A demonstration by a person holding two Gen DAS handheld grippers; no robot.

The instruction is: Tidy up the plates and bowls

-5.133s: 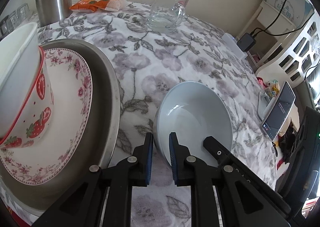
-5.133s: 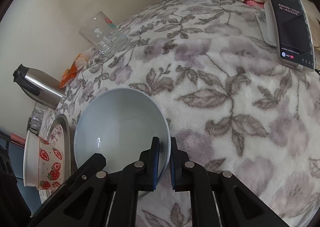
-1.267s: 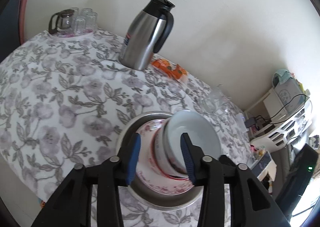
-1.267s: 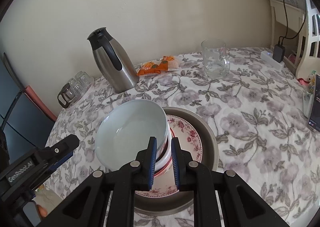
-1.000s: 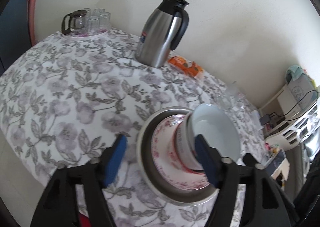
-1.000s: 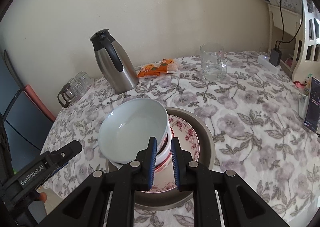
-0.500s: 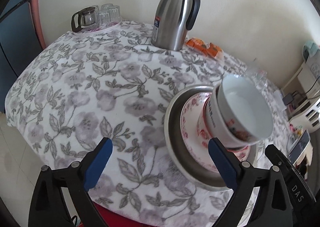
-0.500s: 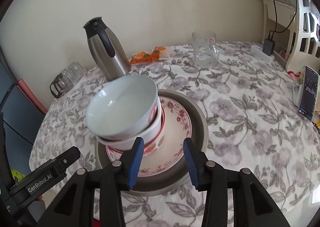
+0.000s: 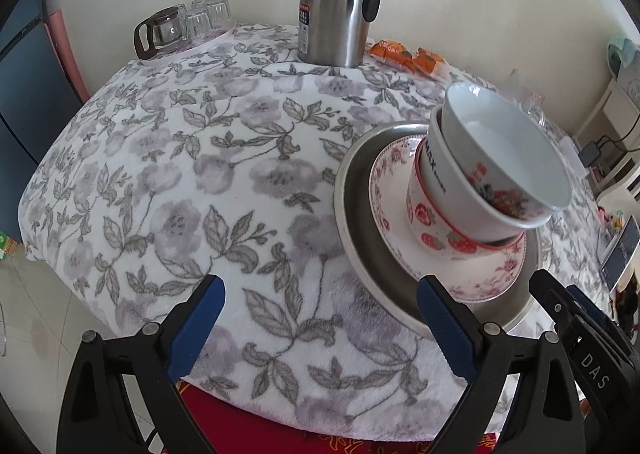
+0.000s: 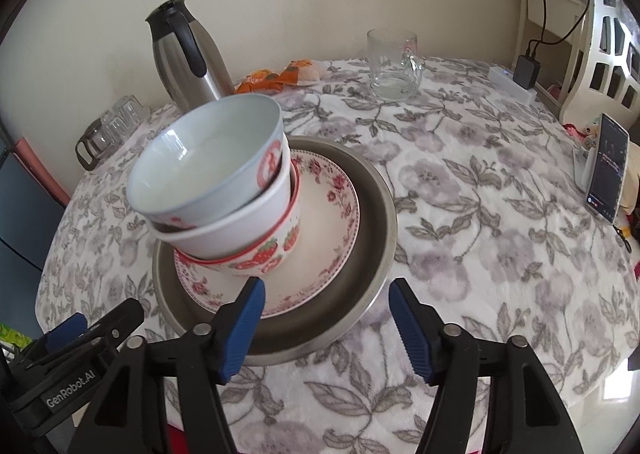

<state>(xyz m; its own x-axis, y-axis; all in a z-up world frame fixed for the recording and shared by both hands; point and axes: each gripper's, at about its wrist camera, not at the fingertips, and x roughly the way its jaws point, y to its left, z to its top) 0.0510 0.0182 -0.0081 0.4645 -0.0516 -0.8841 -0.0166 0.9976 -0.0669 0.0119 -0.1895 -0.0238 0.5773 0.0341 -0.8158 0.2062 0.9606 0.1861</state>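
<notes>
Right wrist view gives me the clearest look at the stack: a pale white bowl (image 10: pixel 208 170) sits tilted on top, nested in a second white bowl (image 10: pixel 236 226), which nests in a strawberry bowl (image 10: pixel 264 254) (three deep, as far as I can count). The strawberry bowl stands on a floral plate (image 10: pixel 320 222), off toward the plate's left edge, and the plate lies inside a round metal tray (image 10: pixel 372 190). The tray rests on the flowered tablecloth (image 10: pixel 480 222), nearer the front edge of the table than the back.

My right gripper (image 10: pixel 325 324) hangs just in front of the tray with its jaws spread wide and nothing between them. My left gripper (image 9: pixel 318 328) is also spread wide and carries nothing; in its own view it hovers over the tablecloth (image 9: pixel 180 182) at the front edge, with the tray (image 9: pixel 352 238) just past its right finger.

Farther out, a steel thermos jug (image 10: pixel 188 58) stands at the back edge by the wall, with an orange snack packet (image 10: pixel 280 78) beside it and a glass mug (image 10: pixel 394 64) to the right. A cluster of small glasses (image 9: pixel 188 20) occupies the back left edge. A phone (image 10: pixel 608 168) stands propped at the right edge.
</notes>
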